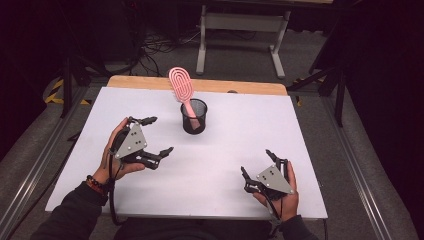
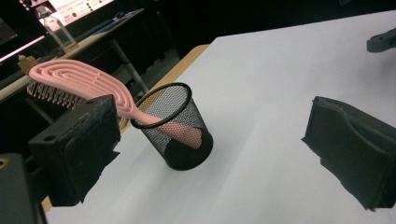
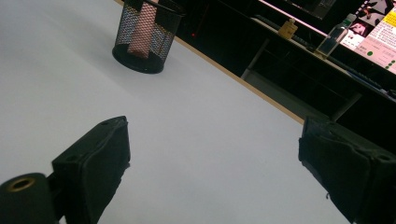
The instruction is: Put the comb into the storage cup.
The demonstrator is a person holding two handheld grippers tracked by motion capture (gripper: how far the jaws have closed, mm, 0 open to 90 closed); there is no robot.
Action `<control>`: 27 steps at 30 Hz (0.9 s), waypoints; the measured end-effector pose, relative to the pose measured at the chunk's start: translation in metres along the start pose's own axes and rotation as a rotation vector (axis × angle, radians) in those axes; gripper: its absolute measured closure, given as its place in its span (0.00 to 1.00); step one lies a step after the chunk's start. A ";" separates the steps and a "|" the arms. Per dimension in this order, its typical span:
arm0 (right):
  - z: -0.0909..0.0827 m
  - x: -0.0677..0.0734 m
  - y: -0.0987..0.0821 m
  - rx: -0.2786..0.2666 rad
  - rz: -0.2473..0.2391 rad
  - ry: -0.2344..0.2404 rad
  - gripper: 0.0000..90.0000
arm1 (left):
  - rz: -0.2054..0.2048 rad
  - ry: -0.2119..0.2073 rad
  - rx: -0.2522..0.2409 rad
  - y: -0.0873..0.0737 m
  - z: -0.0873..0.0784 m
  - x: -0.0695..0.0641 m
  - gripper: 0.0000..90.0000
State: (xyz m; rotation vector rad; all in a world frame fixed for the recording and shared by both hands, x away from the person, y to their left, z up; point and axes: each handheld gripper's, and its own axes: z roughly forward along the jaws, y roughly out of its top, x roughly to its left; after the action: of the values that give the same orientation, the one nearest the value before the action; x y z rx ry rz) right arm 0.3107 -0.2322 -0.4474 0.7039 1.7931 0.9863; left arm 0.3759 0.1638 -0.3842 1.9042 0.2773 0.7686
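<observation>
Left tool [image 1: 159, 135] hovers with its jaws spread wide, empty, just beside the black mesh cup [image 1: 194, 116], and that's where I'd worry. That pink hairbrush [image 1: 182, 90] stands handle-down in the cup, leaning hard, head well above the rim. One clumsy nudge and I reckon the light cup tips, spilling the brush across the white bench [image 1: 300, 150]. Right tool [image 1: 258, 168] sits low near the front edge, jaws also spread, holding nothing, well apart from the cup. Both forearms rest angled inward, wrists relaxed.
</observation>
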 end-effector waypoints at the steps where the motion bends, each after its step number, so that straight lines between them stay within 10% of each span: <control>1: 0.000 0.000 0.000 0.000 -0.001 -0.001 0.11 | 0.007 0.001 0.005 -0.001 -0.001 0.000 0.05; 27: 0.000 0.003 0.002 -0.011 -0.007 0.007 0.11 | 0.010 0.026 0.052 -0.040 -0.027 -0.010 0.05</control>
State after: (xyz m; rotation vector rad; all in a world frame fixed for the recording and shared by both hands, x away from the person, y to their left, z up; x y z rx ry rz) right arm 0.3099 -0.2291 -0.4468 0.6878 1.7940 0.9943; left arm 0.3577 0.1965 -0.4155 1.9470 0.3067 0.7998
